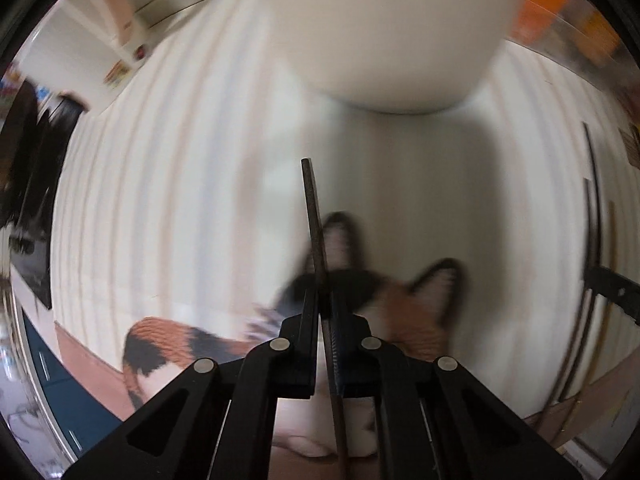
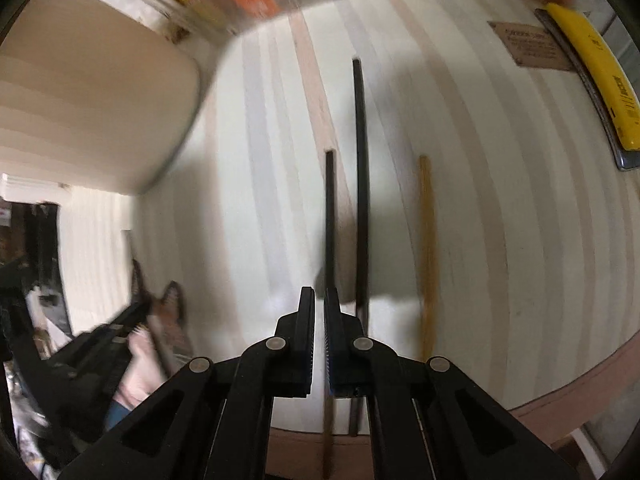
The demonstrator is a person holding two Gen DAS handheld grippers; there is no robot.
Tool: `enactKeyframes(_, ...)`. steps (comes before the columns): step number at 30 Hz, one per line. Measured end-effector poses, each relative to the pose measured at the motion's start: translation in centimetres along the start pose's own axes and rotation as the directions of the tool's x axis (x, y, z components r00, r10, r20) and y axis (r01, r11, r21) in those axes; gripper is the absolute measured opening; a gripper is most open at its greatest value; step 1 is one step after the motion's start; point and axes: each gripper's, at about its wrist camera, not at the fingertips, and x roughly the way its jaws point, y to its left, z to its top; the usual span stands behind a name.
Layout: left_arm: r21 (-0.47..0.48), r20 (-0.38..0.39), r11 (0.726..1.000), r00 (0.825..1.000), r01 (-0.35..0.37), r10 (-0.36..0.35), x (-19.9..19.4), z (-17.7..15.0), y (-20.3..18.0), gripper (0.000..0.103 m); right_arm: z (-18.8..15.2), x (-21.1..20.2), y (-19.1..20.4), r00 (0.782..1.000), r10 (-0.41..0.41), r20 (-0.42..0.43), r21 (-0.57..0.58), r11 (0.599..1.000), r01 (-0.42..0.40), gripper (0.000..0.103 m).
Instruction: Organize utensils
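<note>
Left gripper and right gripper: matte black linkage arms, round silver pivot pins, ribbed inner pads noted at 12 o'clock.

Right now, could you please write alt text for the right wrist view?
The right gripper is shut on a dark chopstick above a striped tablecloth. A second dark chopstick and a wooden chopstick lie beside it; a cream container stands at left.

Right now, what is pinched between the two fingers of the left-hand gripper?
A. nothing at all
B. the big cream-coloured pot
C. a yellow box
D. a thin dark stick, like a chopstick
D: in the left wrist view the left gripper is shut on a thin dark stick that juts out past its fingertips, while the cream pot stands apart behind it on the striped table.
</note>
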Motion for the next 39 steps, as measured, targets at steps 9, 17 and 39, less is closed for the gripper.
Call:
enactKeyframes(9,0.0,0.005,1.0,1.0,0.029,-0.029,-0.1,-1.2,3.1,0.004,-1.3,0.9,2.9,0.991,-0.137,0.01,-0.056,0.989,0.137,0.006)
enactKeyframes(17,0.012,0.01,0.996,0.996,0.087,-0.087,0.0,-1.9,7.1,0.004,-5.6,2.5,8.2,0.987,-0.163,-0.01,-0.132,0.978,0.161,0.005)
enactKeyframes(39,0.032,0.018,0.997,0.998,0.064,-0.065,0.3,-1.6,5.9,0.004,-4.8,3.1,11.4,0.948,-0.318,-0.012,-0.16,0.937,0.312,0.006)
